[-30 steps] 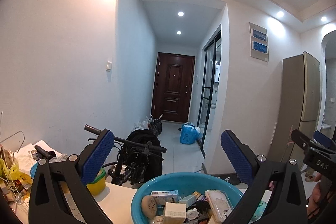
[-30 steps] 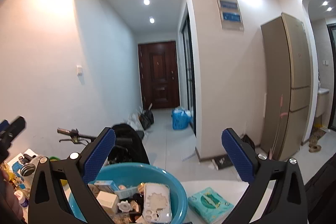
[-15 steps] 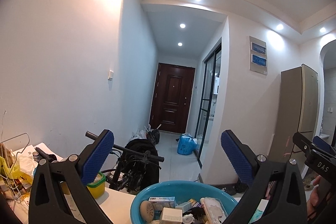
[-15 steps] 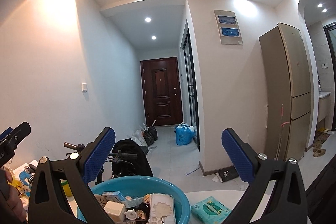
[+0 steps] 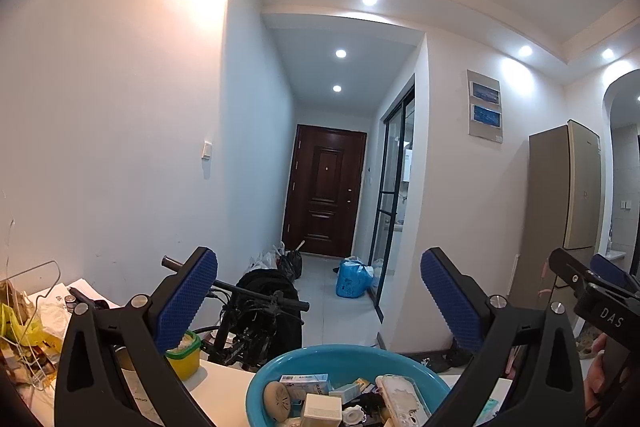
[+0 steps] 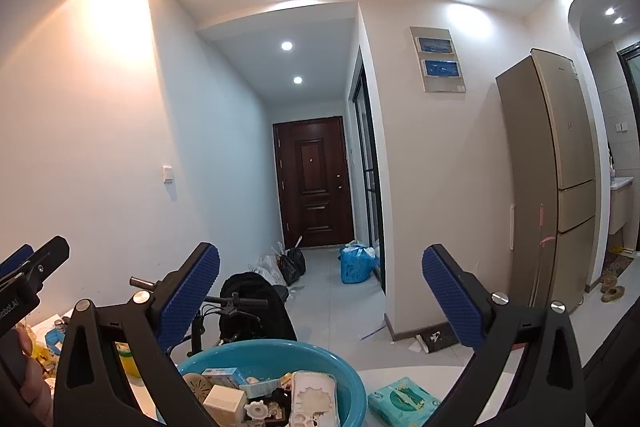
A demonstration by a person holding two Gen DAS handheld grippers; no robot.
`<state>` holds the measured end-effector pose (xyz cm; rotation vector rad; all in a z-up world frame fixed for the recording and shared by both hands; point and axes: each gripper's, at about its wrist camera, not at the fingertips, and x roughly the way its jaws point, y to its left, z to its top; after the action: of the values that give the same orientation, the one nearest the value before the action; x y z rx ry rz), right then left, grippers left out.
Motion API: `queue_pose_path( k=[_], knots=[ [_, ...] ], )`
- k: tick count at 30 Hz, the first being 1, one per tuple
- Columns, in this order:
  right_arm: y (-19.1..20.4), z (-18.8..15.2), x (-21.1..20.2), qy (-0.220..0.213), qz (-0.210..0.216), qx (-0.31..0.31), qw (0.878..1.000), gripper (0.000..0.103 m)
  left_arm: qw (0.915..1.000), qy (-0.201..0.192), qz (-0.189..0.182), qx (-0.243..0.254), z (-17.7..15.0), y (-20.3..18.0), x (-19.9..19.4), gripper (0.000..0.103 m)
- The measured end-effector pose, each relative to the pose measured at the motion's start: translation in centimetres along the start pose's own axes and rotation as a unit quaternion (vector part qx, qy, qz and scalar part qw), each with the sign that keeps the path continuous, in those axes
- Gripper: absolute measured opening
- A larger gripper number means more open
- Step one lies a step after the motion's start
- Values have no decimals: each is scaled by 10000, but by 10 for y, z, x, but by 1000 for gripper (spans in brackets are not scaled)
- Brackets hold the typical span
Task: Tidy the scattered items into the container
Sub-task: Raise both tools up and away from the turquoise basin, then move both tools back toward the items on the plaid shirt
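Observation:
A blue plastic basin (image 5: 348,361) (image 6: 272,353) stands on the white table at the bottom of both views, filled with several small items: boxes, a round beige disc, a white phone case (image 6: 314,403). My left gripper (image 5: 318,297) is open and empty, raised above and in front of the basin. My right gripper (image 6: 320,295) is also open and empty, at about the same height. A teal tissue pack (image 6: 402,405) lies on the table to the right of the basin, outside it.
A yellow-green lidded tub (image 5: 184,355) and a cluttered pile with a wire rack (image 5: 28,327) sit at the table's left. Behind the table are a black bicycle (image 5: 252,315), a hallway with bags (image 5: 354,279), a dark door and a tall fridge (image 6: 556,179).
Both grippers have risen and tilted upward; the basin has sunk lower in both views and more ceiling shows. Their jaws stay open.

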<state>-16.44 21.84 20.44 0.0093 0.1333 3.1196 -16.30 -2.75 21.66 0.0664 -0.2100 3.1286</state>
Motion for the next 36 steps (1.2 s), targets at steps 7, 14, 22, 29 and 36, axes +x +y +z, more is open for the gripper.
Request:
queue_pose_path(
  k=[7,14,22,29,36],
  knots=[
    [4,3,-22,72,-4,-246,9997,101,9997,75,92,232,1,-14,-20,103],
    [7,7,-53,192,9,-312,9993,101,9994,271,-141,188,11,-20,-49,103],
    [2,27,-96,-18,-2,-336,9994,101,9995,82,-135,256,26,-27,-94,103],
    [-4,32,-134,-153,-70,-227,9996,101,9993,276,-136,194,21,-29,-119,103],
    [-20,26,-157,45,-94,74,9999,101,9988,357,-306,106,20,-32,-153,103]
  ],
)
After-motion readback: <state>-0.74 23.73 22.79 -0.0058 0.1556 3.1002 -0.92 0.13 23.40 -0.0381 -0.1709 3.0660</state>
